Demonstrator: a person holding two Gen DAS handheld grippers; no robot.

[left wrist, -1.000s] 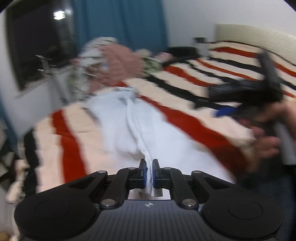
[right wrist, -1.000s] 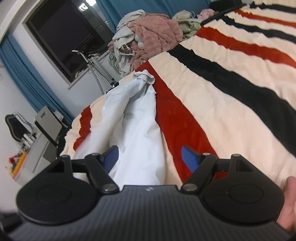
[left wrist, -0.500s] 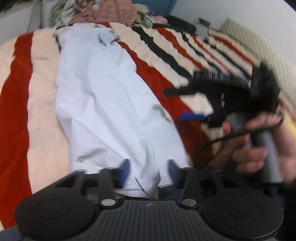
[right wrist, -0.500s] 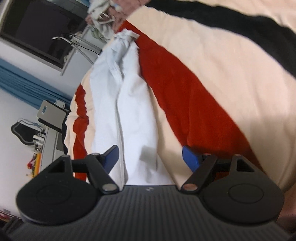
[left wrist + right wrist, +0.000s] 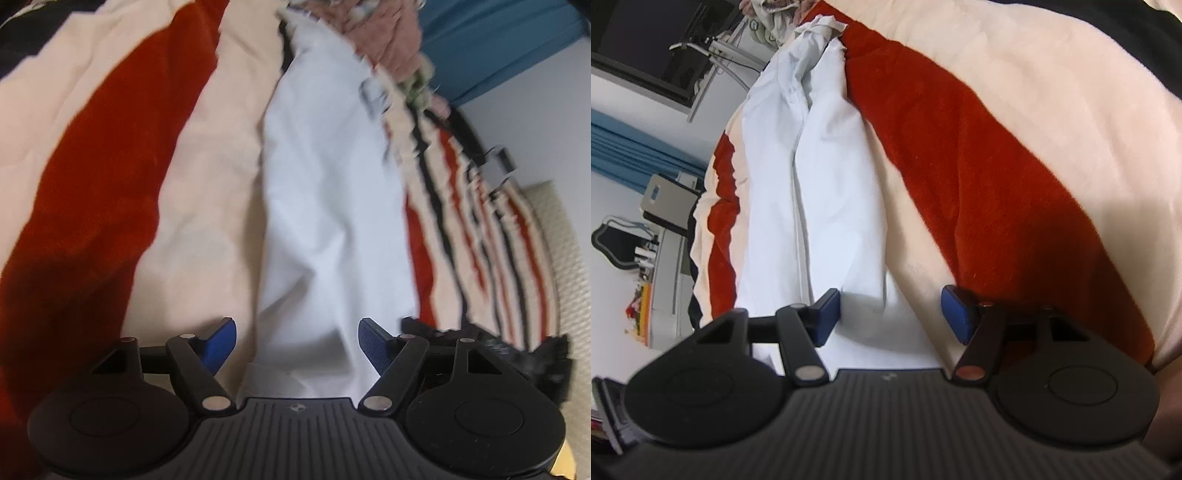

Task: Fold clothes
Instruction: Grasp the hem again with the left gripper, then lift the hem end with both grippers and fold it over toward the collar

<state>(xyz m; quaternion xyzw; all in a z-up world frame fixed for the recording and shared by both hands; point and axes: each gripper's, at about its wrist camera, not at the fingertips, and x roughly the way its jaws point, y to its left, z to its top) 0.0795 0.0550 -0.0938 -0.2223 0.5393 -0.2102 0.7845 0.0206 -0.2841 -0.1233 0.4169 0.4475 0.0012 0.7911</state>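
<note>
A white garment lies stretched lengthwise on the striped blanket, its near end running under my left gripper. That gripper is open, blue pads wide apart, the cloth lying loose between them. In the right wrist view the same white garment shows a long centre fold and its near end passes between the pads of my right gripper, which is open too and holds nothing. The dark body of the right gripper shows blurred at the lower right of the left wrist view.
A heap of pink and patterned clothes sits at the far end of the bed. The striped blanket spreads wide to the right of the garment. A dark window, a metal stand and a desk lie beyond the bed's left side.
My left gripper, shut on the white cloth a second ago, has opened and let it drop flat. Both grippers have swung down close over the garment's near end.
</note>
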